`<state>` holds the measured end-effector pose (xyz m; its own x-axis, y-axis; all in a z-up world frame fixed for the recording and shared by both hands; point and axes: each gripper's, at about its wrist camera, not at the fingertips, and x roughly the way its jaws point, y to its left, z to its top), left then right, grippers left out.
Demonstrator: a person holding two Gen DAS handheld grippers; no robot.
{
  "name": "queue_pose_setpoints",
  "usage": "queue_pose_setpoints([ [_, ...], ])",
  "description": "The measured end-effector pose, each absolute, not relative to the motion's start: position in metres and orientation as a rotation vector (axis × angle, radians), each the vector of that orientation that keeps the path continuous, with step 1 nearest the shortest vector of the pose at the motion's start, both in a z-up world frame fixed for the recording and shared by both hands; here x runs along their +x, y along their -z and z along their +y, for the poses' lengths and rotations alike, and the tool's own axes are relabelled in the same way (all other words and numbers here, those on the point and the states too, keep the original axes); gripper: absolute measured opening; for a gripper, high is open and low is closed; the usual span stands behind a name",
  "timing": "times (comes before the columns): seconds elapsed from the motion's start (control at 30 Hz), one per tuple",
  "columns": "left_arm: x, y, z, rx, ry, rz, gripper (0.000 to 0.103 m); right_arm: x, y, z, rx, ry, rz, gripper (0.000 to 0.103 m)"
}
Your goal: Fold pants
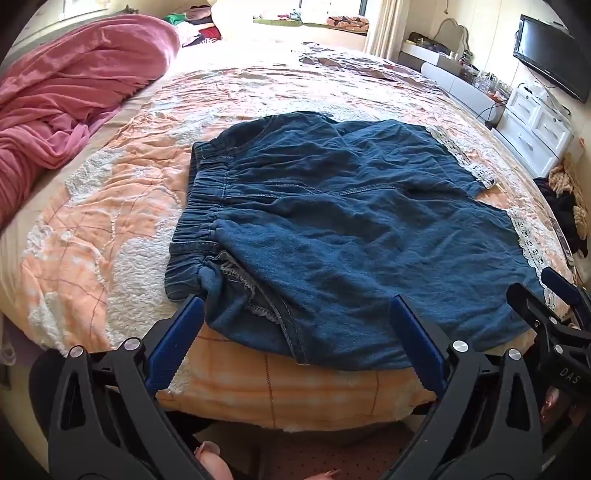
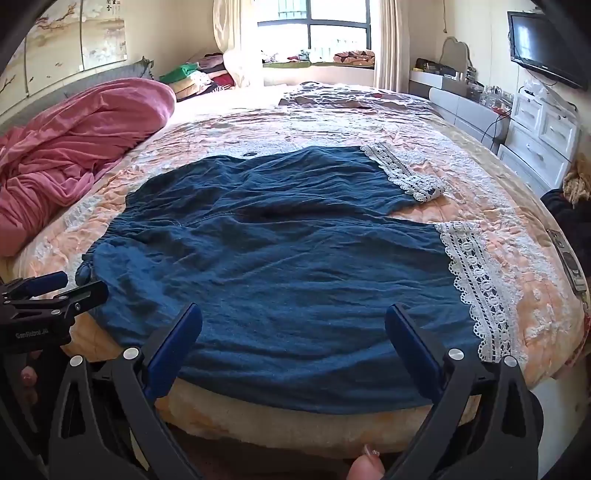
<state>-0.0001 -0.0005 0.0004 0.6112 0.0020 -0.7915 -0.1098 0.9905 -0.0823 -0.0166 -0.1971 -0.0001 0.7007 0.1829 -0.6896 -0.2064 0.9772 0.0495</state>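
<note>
On peach bedspread (image 1: pixel 92 229): blue pants (image 1: pixel 332 229) spread flat, lace hems right. Left gripper (image 1: pixel 295 314) and right gripper (image 2: pixel 293 321) both spread wide, grasping nothing, above near edge.

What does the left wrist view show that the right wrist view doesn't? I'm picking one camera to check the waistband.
Only the left wrist view shows the elastic waistband clearly, plus the turned-out seam at the near corner. Only the right wrist view shows the window and both lace hems in full. Both show the blue pants spread flat on the bed, the pink blanket, and each open hand-held gripper hovering at the near edge, holding nothing.
</note>
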Motion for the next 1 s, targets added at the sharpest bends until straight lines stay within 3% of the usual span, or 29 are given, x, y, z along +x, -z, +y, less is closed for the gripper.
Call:
queue_pose_setpoints([
  [1.0, -0.002, -0.007, -0.007, -0.100, -0.060, 0.890, 0.094, -0.027, -0.005, -0.203, -0.059, -0.168, 0.760, 0.099],
])
